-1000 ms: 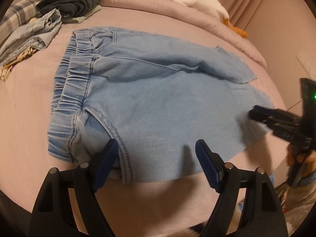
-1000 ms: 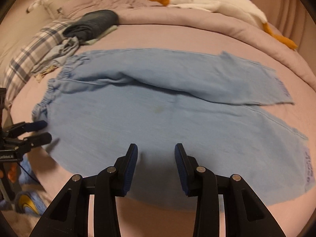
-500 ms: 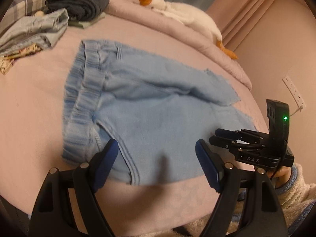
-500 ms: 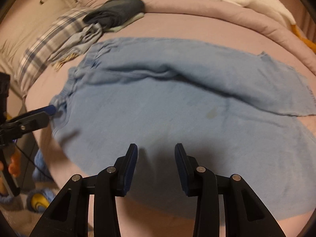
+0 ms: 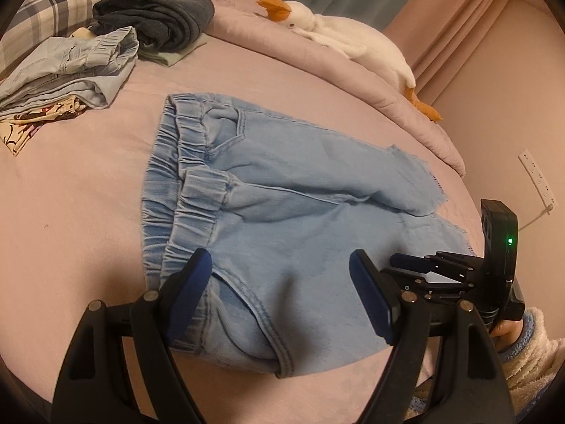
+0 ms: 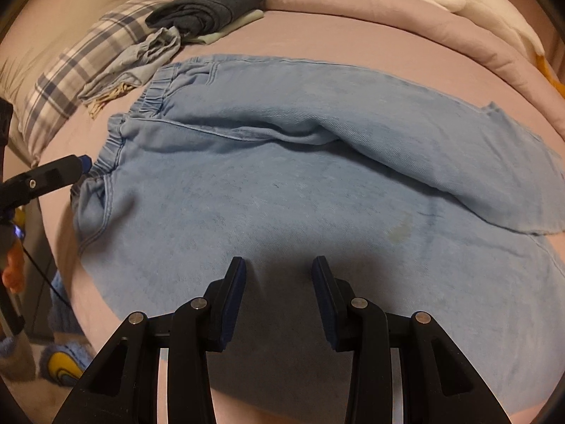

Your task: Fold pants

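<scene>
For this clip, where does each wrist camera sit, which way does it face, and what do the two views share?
Left wrist: on the left gripper near the waistband, looking across the light blue pants toward the plush goose; its open fingers show, plus the right gripper and a fuzzy sleeve.
Right wrist: on the right gripper over the near leg, facing the pillow end; its open fingers show, with the left gripper's tip at the waistband.
Shared: pants, dark folded clothes, goose, pink bed.
</scene>
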`<act>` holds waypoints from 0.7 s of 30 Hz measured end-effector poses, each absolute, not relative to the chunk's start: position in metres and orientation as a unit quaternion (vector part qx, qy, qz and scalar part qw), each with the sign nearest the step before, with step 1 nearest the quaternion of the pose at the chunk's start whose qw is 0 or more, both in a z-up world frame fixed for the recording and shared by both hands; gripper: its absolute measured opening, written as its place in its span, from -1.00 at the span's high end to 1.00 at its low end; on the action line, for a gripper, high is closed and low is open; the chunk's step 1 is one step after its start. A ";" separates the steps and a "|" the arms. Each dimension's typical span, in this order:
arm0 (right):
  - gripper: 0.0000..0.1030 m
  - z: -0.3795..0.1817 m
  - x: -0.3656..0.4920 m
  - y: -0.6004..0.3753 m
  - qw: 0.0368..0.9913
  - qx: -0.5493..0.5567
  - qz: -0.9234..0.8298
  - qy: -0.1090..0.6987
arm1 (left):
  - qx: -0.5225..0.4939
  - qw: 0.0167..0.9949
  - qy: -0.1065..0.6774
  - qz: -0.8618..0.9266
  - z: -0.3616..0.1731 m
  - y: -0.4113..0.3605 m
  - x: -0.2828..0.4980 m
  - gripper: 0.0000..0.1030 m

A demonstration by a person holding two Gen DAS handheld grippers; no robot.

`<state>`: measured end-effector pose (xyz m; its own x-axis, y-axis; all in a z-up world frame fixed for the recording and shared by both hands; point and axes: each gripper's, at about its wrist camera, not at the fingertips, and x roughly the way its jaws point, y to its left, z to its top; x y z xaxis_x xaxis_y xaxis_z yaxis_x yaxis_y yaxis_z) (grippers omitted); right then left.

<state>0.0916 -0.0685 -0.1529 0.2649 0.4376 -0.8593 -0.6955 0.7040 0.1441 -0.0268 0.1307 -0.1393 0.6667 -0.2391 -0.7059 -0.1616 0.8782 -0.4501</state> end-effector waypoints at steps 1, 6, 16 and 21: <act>0.26 -0.153 0.092 -0.068 0.784 -0.133 0.362 0.486 | -0.246 0.879 0.408 -0.022 -0.140 0.132 -0.026 -0.56; 0.26 -0.150 0.099 -0.068 0.784 -0.124 0.365 0.487 | -0.245 0.879 0.409 -0.015 -0.140 0.137 -0.017 -0.56; 0.26 -0.134 0.117 -0.071 0.802 -0.113 0.364 0.460 | -0.233 0.885 0.401 0.022 -0.141 0.158 0.018 -0.57; 0.26 -0.126 0.136 -0.070 0.814 -0.105 0.358 0.446 | -0.223 0.886 0.405 0.040 -0.145 0.167 0.037 -0.57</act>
<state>0.1361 -0.0696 -0.1255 0.3460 0.4891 -0.8007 -0.6769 0.7211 0.1479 0.0371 0.1667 -0.1447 0.6694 -0.1106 -0.7347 -0.2509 0.8971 -0.3636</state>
